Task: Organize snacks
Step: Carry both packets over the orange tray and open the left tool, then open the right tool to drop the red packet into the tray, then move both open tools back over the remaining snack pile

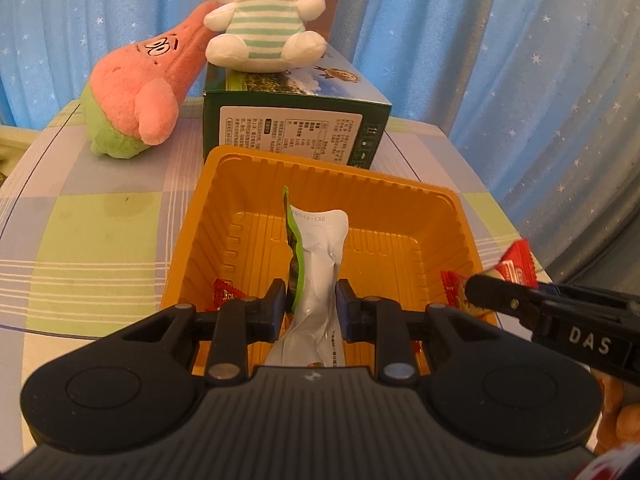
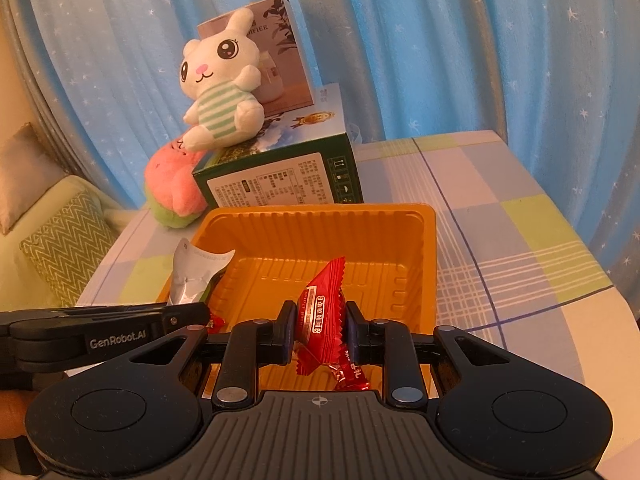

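Snacks going into the orange tray, two still held

Left wrist view: the left tool is squeezing a silver-and-green snack pouch between its blue pads, with the jaws narrow. The pouch is standing upright and hanging over the inside of the orange tray, so it is not yet put down. At least one small red candy is already lying on the tray floor near the left pad, and another red piece is showing near the right wall; I judge that some sorting is already done. The right tool is coming into this view from the right edge and is carrying a red wrapped candy at the tray's right rim. Behind the tray, a green carton is sitting on the checked desk, with a white plush rabbit on top and a pink plush leaning beside it.

Right wrist view: the right tool is gripping the red wrapped candy with narrow jaws, over the near side of the orange tray. Most of the tray floor is showing bare here. The left tool is reaching in from the left with the silver pouch at the tray's left rim.

My judgement: both snacks are above the tray and only the releasing is left for them. I cannot tell whether more snacks are waiting outside these views.
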Available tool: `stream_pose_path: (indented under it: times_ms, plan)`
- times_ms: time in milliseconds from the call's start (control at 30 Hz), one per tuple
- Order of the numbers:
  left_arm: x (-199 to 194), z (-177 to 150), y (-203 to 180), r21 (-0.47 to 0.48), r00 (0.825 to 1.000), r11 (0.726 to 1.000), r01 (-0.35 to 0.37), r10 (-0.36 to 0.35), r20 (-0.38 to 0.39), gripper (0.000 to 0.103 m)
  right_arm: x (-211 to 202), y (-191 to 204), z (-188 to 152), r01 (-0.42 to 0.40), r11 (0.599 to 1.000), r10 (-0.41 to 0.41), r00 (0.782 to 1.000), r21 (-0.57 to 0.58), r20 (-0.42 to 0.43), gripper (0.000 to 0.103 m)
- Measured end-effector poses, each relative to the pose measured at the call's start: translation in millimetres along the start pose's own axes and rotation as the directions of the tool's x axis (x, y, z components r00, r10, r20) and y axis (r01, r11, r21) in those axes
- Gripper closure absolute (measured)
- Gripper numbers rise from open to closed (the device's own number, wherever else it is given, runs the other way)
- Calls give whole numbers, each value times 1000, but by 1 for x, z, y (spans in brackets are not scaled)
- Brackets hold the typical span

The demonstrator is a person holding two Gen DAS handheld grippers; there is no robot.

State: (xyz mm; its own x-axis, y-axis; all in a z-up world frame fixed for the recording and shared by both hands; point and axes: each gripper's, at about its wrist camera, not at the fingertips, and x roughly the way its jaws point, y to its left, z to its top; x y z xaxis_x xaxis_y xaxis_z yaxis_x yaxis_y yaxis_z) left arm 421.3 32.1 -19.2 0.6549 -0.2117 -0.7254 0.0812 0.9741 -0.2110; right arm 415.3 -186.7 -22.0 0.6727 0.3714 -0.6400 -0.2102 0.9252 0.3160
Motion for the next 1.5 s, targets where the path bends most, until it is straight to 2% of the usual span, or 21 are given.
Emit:
stream_pose_path:
  times_ms: [67,200,567,700,767,833,867,1067,1133,1267,1433,1500]
  plan:
    - [2,0,1,-16,1000,1000,1,-1,15,79,0,-1,0,1,1000,-1,1000,2,-1,78]
    - [-1,-4,1,-2,999,1000,7,-7,42,72,0,-3,0,1,1000,-1,1000,5,-2,78]
    - [-21,-12,9,-20,998,1000,16,-15,57,71,2,-1,0,-1,1000,1,1000,10,-6,78]
    - [-28,-16,11,-32,997,999,25,-23,67,71,5,3,3,-39,999,39,999,16,6,77]
    - [-32,-19,12,-33,998,999,29,-26,65,71,7,3,5,-64,997,64,998,33,0,73]
    - [-37,-22,11,-28,998,999,20,-19,57,69,3,1,4,-64,996,63,998,60,21,40]
    - [-41,-25,10,-18,998,1000,10,-9,58,69,0,0,3,-60,996,57,998,71,36,35]
    - [-65,-48,2,-5,998,1000,10,-10,64,66,-22,-9,-7,-22,995,19,999,99,29,34]
    - [-75,-57,-2,-4,998,1000,11,-11,64,61,-36,-13,-15,-13,994,10,1000,110,29,35]
    - [-101,-75,-11,-13,998,1000,17,-16,66,58,-68,-18,-35,7,992,-11,1000,128,29,34]
    - [-135,-95,-23,-32,997,999,15,-13,76,45,-110,-18,-67,20,989,-23,1000,145,19,34]
    - [-149,-106,-28,-28,997,1000,11,-8,81,44,-127,-16,-80,25,989,-28,999,146,16,34]
